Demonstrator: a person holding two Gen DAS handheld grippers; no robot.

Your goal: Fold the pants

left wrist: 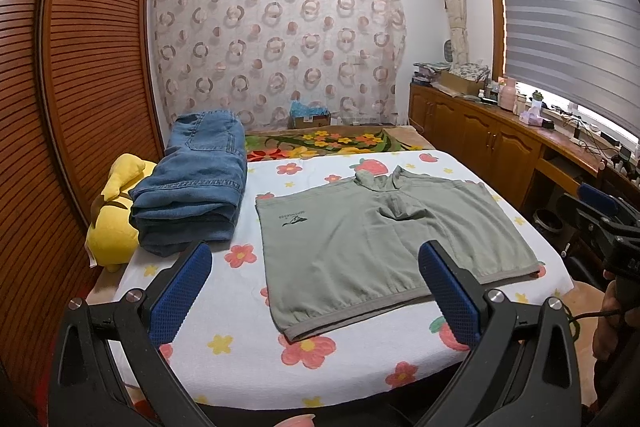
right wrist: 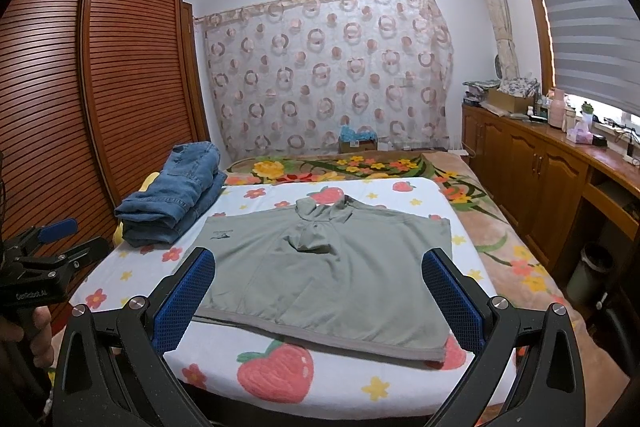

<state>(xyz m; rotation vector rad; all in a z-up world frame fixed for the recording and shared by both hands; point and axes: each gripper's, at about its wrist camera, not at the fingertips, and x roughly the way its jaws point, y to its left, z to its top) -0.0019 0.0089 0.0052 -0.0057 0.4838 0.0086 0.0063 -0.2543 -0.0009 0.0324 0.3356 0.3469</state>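
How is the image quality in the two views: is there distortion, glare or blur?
Left wrist view: strong fisheye bending of the wardrobe, bright glare under the window blind, green garment sharp. Right wrist view: the same curved edges and dark corners, glare at the window, the open right gripper sharp; the left gripper is open too.

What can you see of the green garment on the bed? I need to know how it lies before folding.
The green garment is sage-green, soft-looking knit, spread flat on the flower-and-strawberry sheet. Grey ribbed hem nearest the cameras, bunched collar at the far end, small dark logo near one far corner. Neither gripper touches it; the folded jeans lie apart beside it.
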